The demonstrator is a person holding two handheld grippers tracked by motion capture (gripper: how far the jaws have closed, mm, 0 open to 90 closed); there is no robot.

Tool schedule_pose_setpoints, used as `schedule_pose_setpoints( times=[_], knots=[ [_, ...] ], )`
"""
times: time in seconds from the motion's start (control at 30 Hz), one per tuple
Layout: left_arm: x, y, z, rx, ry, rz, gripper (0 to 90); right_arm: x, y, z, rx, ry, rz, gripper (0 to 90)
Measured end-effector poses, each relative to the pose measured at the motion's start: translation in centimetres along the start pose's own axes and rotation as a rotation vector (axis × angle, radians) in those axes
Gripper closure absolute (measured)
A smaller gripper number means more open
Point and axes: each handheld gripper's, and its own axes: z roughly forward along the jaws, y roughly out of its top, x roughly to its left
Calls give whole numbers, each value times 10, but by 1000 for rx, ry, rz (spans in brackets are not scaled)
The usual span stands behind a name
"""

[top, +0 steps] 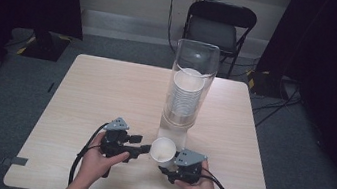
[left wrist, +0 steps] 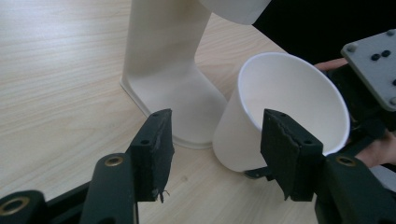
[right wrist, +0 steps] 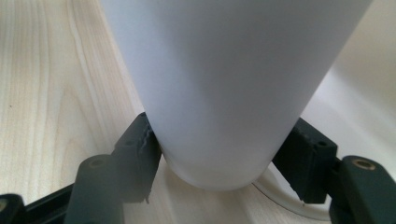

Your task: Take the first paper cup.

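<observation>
A white paper cup (top: 163, 150) (left wrist: 289, 93) (right wrist: 224, 84) is held tilted just above the table, in front of the dispenser's white stand (top: 174, 126) (left wrist: 168, 70). My right gripper (top: 168, 167) (right wrist: 219, 154) is shut on the cup near its base, one jaw on each side. My left gripper (top: 145, 149) (left wrist: 219, 156) is open and points at the cup from the left; its fingertips reach the cup's rim and wall, and I cannot tell whether they touch. The clear dispenser tube (top: 192, 78) holds a stack of several cups.
The light wooden table (top: 106, 90) is bare to the left and behind my left hand. A black chair (top: 220, 24) stands beyond its far edge, with cables on the floor. The table's front edge lies close under both forearms.
</observation>
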Motion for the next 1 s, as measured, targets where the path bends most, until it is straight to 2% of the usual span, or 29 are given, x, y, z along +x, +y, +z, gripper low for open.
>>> schedule_pose_setpoints(
  times=[0.13,0.17,0.3,0.37,0.47,0.57,0.7,0.73,0.77,0.8,0.83,0.87,0.9,1.0],
  knots=[
    [-1,3,-2,3,10,-3,436,0,-1,1,15,-9,-16,357],
    [0,3,-3,12,0,-16,436,0,-1,1,16,-7,-20,357],
    [0,3,-3,17,1,-18,434,-1,-1,1,22,-8,-28,357],
    [1,3,-4,10,-13,-29,431,1,-1,2,38,-15,-54,357],
    [2,4,-5,13,-13,-36,429,2,-1,3,43,-10,-54,357],
    [1,3,-3,32,-21,-51,446,6,2,5,41,-4,-81,357],
    [1,2,2,62,-22,-70,524,9,5,6,19,12,-72,355],
    [1,2,2,84,-23,-85,588,10,6,6,11,14,-74,355],
    [1,2,2,104,-10,-90,720,11,9,6,2,13,-75,352],
    [0,3,2,113,13,-98,720,11,9,6,2,13,-75,352],
    [2,4,-1,110,17,-134,802,11,10,7,-4,2,-62,349],
    [2,4,-1,110,17,-134,821,11,10,7,-4,2,-62,349],
    [3,4,-2,110,17,-154,821,12,10,6,-7,-3,-58,348],
    [7,4,-5,126,46,-171,870,13,13,7,-23,-12,-56,316]
  ],
)
